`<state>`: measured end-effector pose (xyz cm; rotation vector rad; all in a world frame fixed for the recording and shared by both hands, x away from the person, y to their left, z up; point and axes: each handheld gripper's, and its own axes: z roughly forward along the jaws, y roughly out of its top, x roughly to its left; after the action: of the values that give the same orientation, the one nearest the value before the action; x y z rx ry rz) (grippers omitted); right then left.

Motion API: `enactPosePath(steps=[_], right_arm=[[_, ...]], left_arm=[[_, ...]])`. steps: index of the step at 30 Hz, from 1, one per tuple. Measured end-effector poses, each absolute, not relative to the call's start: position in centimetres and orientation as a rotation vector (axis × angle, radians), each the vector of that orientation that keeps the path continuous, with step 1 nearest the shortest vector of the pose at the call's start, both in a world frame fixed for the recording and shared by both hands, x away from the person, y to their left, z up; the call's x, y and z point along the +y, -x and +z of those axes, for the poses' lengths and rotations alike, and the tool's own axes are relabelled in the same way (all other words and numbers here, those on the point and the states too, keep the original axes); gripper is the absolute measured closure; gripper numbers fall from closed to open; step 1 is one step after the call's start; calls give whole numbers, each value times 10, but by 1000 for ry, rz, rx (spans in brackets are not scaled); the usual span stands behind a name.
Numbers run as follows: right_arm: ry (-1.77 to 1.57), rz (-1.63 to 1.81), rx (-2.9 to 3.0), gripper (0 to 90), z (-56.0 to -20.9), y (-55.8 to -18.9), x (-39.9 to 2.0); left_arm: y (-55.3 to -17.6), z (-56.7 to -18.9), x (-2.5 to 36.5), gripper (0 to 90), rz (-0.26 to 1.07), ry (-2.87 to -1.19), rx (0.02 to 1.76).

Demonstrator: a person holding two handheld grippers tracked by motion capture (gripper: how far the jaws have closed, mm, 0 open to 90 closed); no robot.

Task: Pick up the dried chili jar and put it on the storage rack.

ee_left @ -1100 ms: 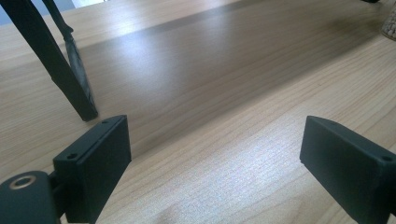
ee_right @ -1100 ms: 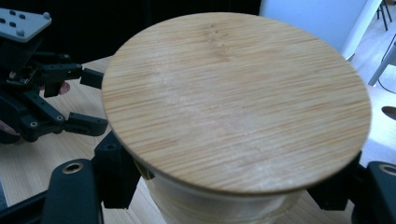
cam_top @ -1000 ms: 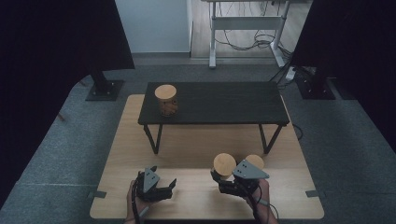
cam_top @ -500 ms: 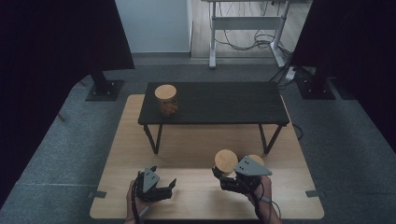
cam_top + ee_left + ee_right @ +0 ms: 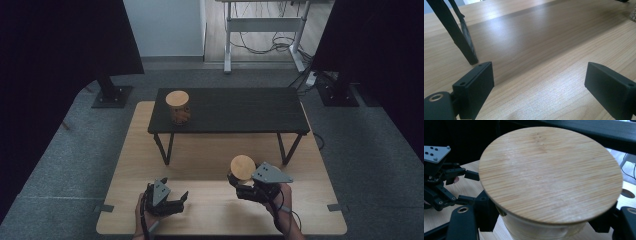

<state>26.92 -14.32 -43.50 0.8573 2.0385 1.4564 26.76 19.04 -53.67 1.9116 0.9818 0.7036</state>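
**Right hand-held gripper clamps a bamboo-lidded jar, left one waits wide open**

And here we are at the near edge of the wooden table (image 5: 150,165), with the right hand-held gripper (image 5: 240,181) pinching a jar (image 5: 541,230) just under its round bamboo lid (image 5: 243,167). In the right gripper view the two black jaws press on the jar's wall from either side, and the lid spreads broad and flat above them, its grain running across the picture. The jar's long axis stands close to upright, lid uppermost and tipped slightly toward the camera that rides on the gripper. The wall below the lid looks pale; what is inside I cannot tell.

Over on the left, the left hand-held gripper (image 5: 172,202) sits low near the table's front edge, jaws spread wide. Its own view confirms it: one black pad at each side, bare wood grain between them, nothing held. A black leg (image 5: 456,37) of the small bench slants in at the upper left.

Farther back, a low black bench (image 5: 240,107) stands on the table, and on its left end stands a second jar (image 5: 178,111), upright, bamboo lid on top, something brownish showing through its wall. That jar is well apart from both grippers, while the clamped one is in front of the bench's right half.
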Motion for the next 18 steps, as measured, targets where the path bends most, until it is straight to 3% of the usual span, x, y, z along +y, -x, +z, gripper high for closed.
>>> enactPosePath(steps=[18], right_arm=[[-869,1463,2025,252,-421,-278,-145]], left_arm=[[-268,-536,192,84,703,-1910,985]])
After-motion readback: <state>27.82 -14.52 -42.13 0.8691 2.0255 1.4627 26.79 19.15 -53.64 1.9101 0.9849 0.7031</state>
